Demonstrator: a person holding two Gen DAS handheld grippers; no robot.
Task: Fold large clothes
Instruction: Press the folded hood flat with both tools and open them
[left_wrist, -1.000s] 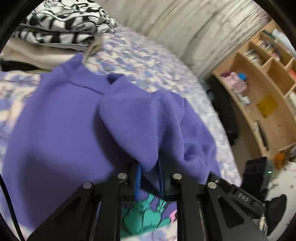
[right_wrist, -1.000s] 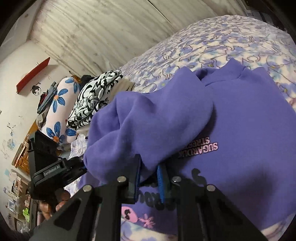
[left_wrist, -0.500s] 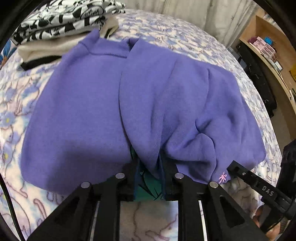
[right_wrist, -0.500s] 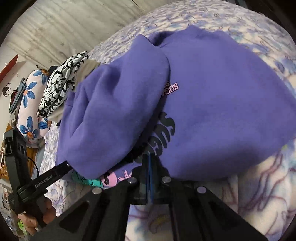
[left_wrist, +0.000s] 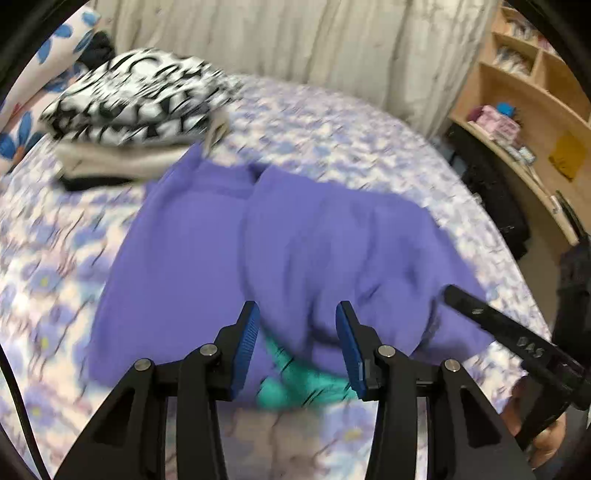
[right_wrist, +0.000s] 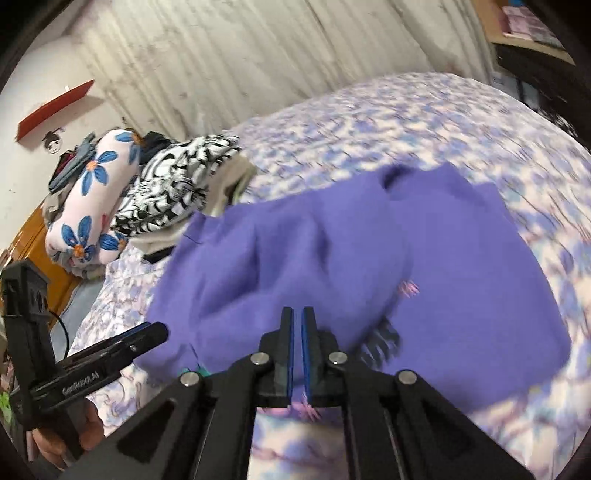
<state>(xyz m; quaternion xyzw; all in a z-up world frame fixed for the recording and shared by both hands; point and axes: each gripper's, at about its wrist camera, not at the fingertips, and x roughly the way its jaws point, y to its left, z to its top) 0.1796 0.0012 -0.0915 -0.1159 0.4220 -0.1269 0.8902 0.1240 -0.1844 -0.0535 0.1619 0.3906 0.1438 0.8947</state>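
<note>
A purple sweatshirt (left_wrist: 295, 254) lies on the bed, one side folded over the middle, with teal print showing at its near hem. It also shows in the right wrist view (right_wrist: 369, 266). My left gripper (left_wrist: 297, 332) is open and empty, just above the near hem. My right gripper (right_wrist: 297, 321) is shut with nothing between its pads, raised over the near edge of the sweatshirt. Both views are blurred by motion. The right gripper also shows in the left wrist view (left_wrist: 506, 336), and the left one in the right wrist view (right_wrist: 129, 339).
The bed has a purple floral cover (left_wrist: 332, 125). A stack of folded clothes topped by a black-and-white garment (left_wrist: 136, 99) sits at the far left beside a blue-flowered pillow (right_wrist: 92, 199). Wooden shelves (left_wrist: 535, 110) stand right of the bed. A curtain (right_wrist: 258, 55) hangs behind.
Both grippers have let go of the purple fabric and lifted back from it. The left jaws have opened wide. The folded side now rests on the sweatshirt.
</note>
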